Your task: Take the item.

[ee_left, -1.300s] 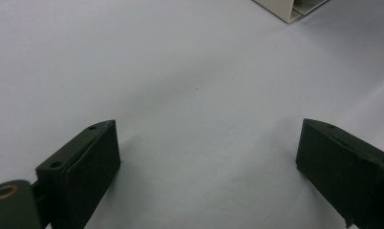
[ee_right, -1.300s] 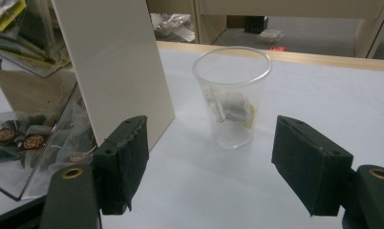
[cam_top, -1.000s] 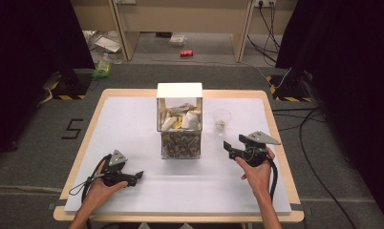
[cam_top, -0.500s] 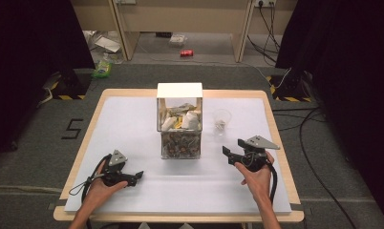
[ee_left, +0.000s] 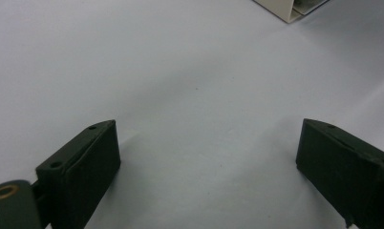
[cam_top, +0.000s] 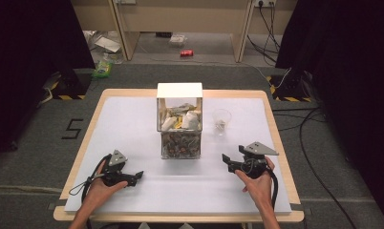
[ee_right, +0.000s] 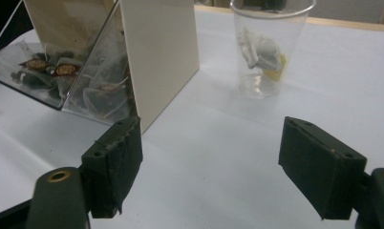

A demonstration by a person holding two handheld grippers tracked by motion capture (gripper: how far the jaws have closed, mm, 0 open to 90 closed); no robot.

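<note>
On the floor left of the table [cam_top: 133,121], a painted "5" [cam_top: 73,129] is showing. The left gripper [cam_top: 138,176] is resting low on the white tabletop, its jaws spread wide and gripping nothing. At the centre a clear dispenser box [cam_top: 179,121] with a white top is holding tea bags [ee_right: 66,70]; their dark oval labels are too small to read. Just beside it to the right, a clear plastic cup [cam_top: 221,120] is holding one tea bag. The right gripper [cam_top: 225,160] is pointing toward the box, jaws parted, empty.
</note>
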